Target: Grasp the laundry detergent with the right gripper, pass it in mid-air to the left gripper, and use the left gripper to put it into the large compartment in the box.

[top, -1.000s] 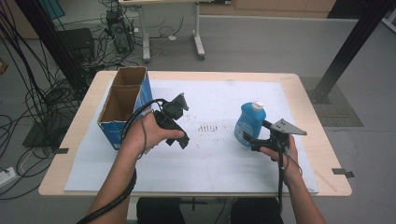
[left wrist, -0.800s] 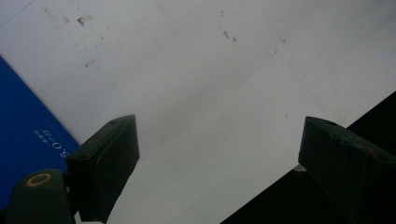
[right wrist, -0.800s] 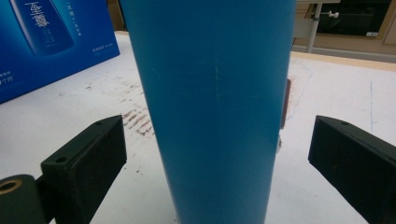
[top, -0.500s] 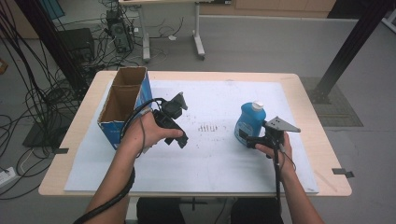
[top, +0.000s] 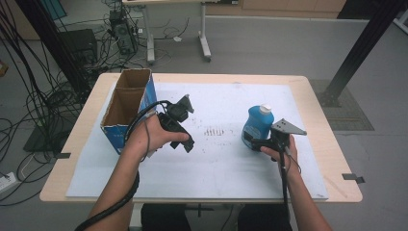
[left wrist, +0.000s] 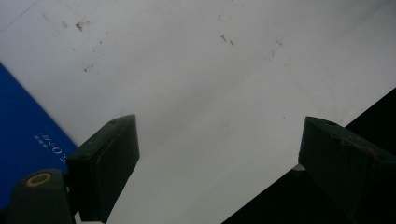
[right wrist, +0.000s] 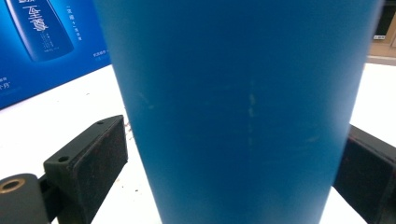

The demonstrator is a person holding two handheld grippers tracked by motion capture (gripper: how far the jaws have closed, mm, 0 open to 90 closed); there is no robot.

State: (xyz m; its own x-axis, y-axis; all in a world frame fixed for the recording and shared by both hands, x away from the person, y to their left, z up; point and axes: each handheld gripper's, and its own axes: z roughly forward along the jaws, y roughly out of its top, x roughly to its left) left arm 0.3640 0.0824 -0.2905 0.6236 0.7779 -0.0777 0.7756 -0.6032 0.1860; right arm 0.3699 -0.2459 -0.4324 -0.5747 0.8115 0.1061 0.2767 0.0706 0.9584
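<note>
Blue bottle (top: 257, 126), white-capped, stands upright between the right gripper's (top: 254, 143) open fingers (right wrist: 88, 165).

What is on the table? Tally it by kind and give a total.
Blue bottle: 1
Open cardboard box: 1
White mat: 1
Hand-held claw: 2, left claw and right claw
Total: 5

both hand-held grippers (top: 185, 144) (top: 251, 142) agape

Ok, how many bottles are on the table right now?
1. The blue bottle stands upright at the table's right, between the right gripper's jaws. The open cardboard box could hide more; its inside is partly unseen.
</note>
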